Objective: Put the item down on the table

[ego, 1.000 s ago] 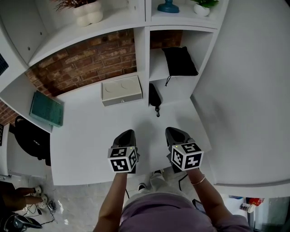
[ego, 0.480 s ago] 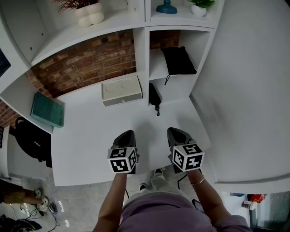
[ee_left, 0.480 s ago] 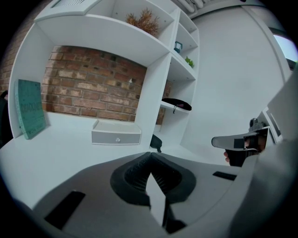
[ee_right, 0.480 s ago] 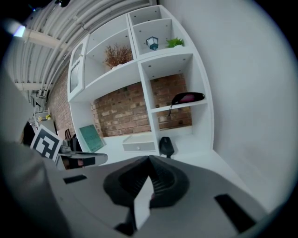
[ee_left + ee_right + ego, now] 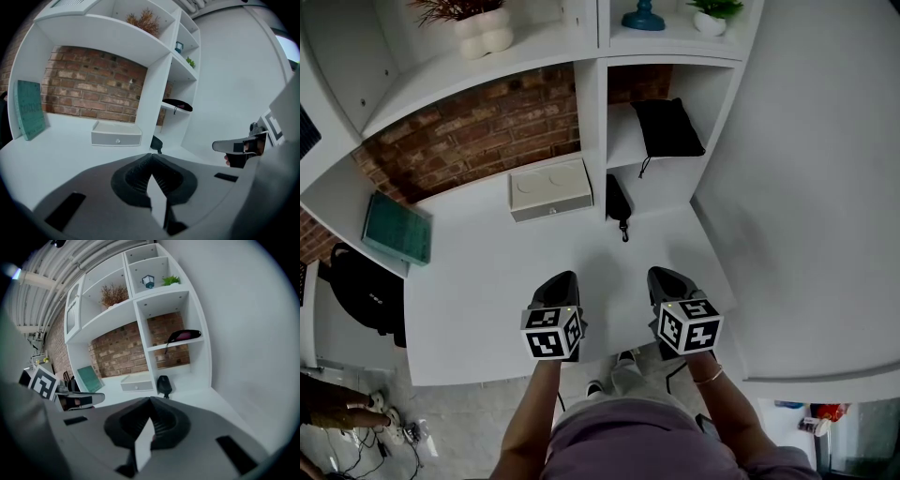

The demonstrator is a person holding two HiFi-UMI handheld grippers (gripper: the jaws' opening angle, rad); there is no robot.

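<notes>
A: What is seen, biggest first?
B: A white shelving unit (image 5: pixel 591 94) with a brick back panel (image 5: pixel 478 131) is seen. A white table (image 5: pixel 478 300) is set beneath it.

A: And what is laid out there?
B: A teal book (image 5: pixel 397 228) is leaned at ten o'clock from the left gripper (image 5: pixel 561 277). A white box (image 5: pixel 549 187) with two round marks on top is laid flat at that gripper's twelve o'clock, by the brick. A black pouch (image 5: pixel 667 127) with a cord is kept on the low shelf, at twelve o'clock from the right gripper (image 5: pixel 664 274).

A: How are the grippers held?
B: They are held side by side over the table's near edge, apart from each other. Both pairs of jaws are closed tip to tip, and nothing is gripped in either.

A: Where is the item found?
B: A small black case (image 5: pixel 619 199) with a strap is stood on the table against the shelf divider. It is at eleven o'clock from the right gripper, well apart from both. Whether it is the item meant cannot be told.
</notes>
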